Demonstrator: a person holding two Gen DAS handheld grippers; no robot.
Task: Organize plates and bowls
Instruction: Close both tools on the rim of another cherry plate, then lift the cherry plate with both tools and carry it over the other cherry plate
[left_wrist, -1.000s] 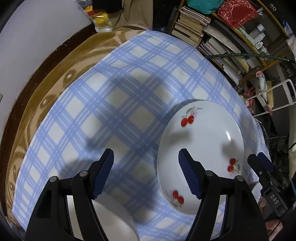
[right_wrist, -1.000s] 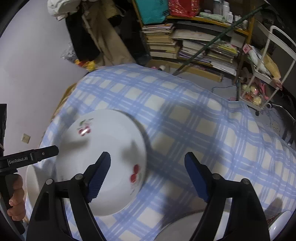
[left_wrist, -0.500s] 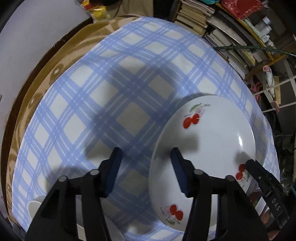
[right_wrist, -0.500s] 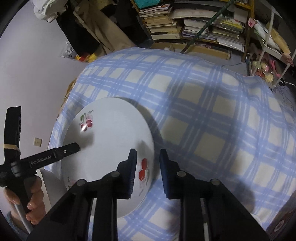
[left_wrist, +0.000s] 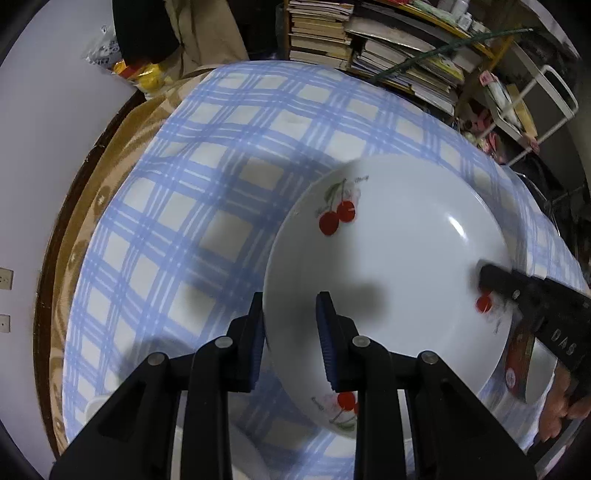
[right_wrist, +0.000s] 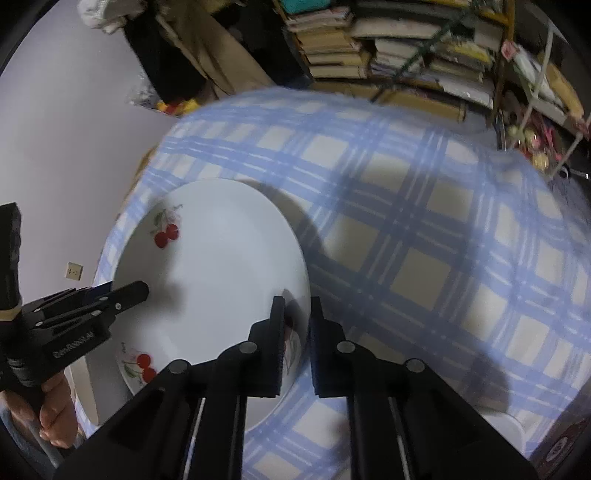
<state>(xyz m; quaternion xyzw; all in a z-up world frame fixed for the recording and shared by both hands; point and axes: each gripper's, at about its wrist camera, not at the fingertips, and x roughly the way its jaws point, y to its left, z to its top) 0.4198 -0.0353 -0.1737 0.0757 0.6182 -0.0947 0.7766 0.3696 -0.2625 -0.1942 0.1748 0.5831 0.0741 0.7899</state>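
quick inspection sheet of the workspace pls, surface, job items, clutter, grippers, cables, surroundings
surface: blue plaid tablecloth over a round table.
job's things: white cherry plate; part of another white dish at the near edge.
clutter: nothing seen on the cloth.
grippers: left gripper has just been closing, plate rim between its fingers; right gripper shut on the opposite rim.
cables: nothing seen.
surroundings: crowded bookshelf, white rack.

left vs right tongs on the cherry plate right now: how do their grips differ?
Left tongs straddle the white cherry-printed plate at its left rim with a visible gap, jaws just been closing. Right tongs are clamped on the opposite rim, almost fully closed. Both point steeply down over the blue checked tablecloth.
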